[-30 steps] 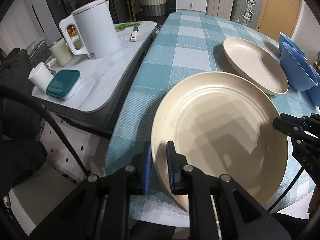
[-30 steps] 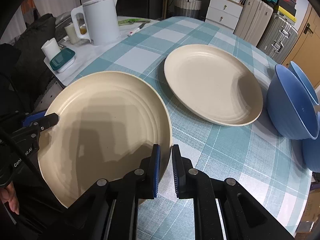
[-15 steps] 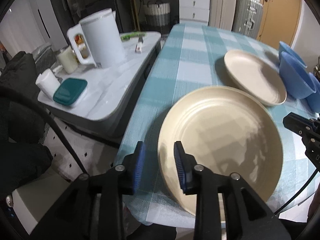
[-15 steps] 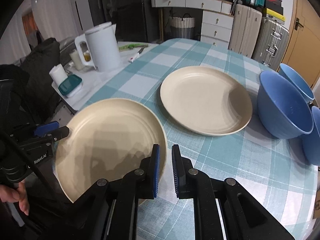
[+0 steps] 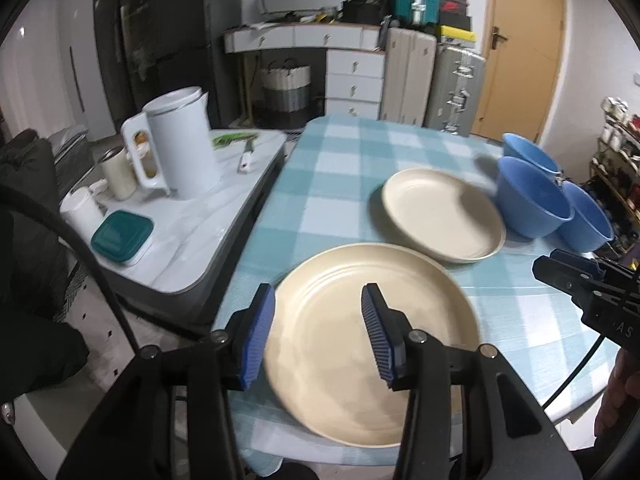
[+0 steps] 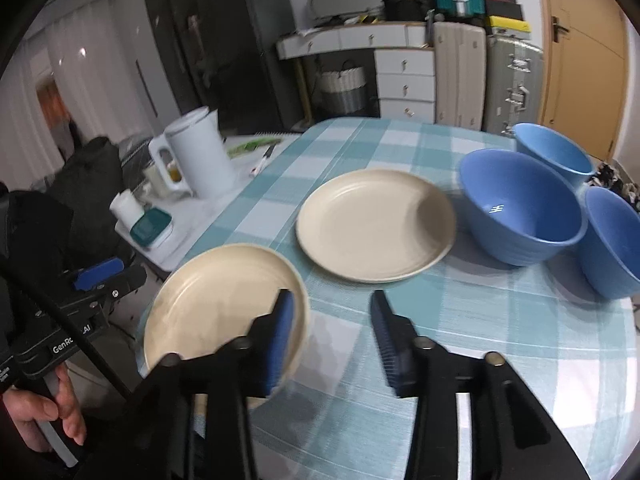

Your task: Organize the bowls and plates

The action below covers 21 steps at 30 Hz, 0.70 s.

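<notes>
the checked table (image 5: 340,152) carries everything: two cream plates and three blue bowls. the near plate (image 5: 372,320) lies flat at the table's front edge, and part of it looks to overhang, so a knock from either tool could tip it off. the far plate (image 5: 440,216) sits just beyond it, and the bowls (image 6: 520,216) cluster close together at the right, touching or nearly so; stacking them carelessly could shove one off the side. the left gripper (image 5: 318,332) has just been opening and holds nothing, its jaws apart above the near plate. the right gripper (image 6: 332,336) has likewise just been opening, jaws apart and empty.
</notes>
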### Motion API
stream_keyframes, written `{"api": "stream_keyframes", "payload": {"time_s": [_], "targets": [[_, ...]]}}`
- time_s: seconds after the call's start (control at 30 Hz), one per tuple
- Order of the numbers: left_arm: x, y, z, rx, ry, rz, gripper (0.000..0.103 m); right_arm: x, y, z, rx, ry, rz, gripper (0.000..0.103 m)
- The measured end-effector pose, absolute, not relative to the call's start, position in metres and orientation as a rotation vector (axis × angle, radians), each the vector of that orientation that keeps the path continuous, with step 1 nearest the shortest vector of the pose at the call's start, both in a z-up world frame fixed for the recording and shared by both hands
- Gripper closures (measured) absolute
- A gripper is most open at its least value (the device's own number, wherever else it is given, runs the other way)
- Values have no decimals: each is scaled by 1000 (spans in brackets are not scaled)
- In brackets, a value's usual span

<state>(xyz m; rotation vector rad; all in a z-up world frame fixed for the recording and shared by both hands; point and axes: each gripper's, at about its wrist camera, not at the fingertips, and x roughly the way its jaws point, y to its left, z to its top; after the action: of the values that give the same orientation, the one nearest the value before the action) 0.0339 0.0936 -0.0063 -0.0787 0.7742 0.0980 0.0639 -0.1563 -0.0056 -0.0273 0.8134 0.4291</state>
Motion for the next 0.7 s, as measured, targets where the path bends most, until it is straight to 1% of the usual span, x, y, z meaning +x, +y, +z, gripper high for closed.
{"api": "stream_keyframes", "payload": {"time_s": [0.13, 0.2, 0.27, 0.33, 0.4, 0.5, 0.53, 0.6, 0.67, 0.7], "targets": [[31, 75, 3, -51, 741, 61, 57, 52, -180, 7, -29, 756, 396, 44], [29, 65, 10, -44, 718, 34, 57, 45, -193, 15, -18, 721, 383, 31], [26, 56, 15, -38, 700, 17, 57, 37, -206, 24, -14, 673, 352, 24], [23, 45, 21, -31, 679, -3, 55, 29, -218, 33, -14, 626, 323, 21], [21, 37, 26, -27, 657, -18, 55, 20, -230, 41, -14, 574, 302, 14], [17, 23, 35, -26, 622, -53, 55, 7, -243, 50, -30, 514, 272, 9], [15, 17, 38, -25, 608, -62, 54, 3, -246, 52, -39, 499, 267, 9], [13, 9, 43, -21, 589, -79, 54, -5, -251, 56, -67, 464, 250, 4], [11, 0, 47, -13, 572, -90, 53, -13, -251, 60, -101, 430, 232, 2], [11, -4, 48, -9, 562, -93, 51, -17, -251, 61, -116, 415, 224, 1]]}}
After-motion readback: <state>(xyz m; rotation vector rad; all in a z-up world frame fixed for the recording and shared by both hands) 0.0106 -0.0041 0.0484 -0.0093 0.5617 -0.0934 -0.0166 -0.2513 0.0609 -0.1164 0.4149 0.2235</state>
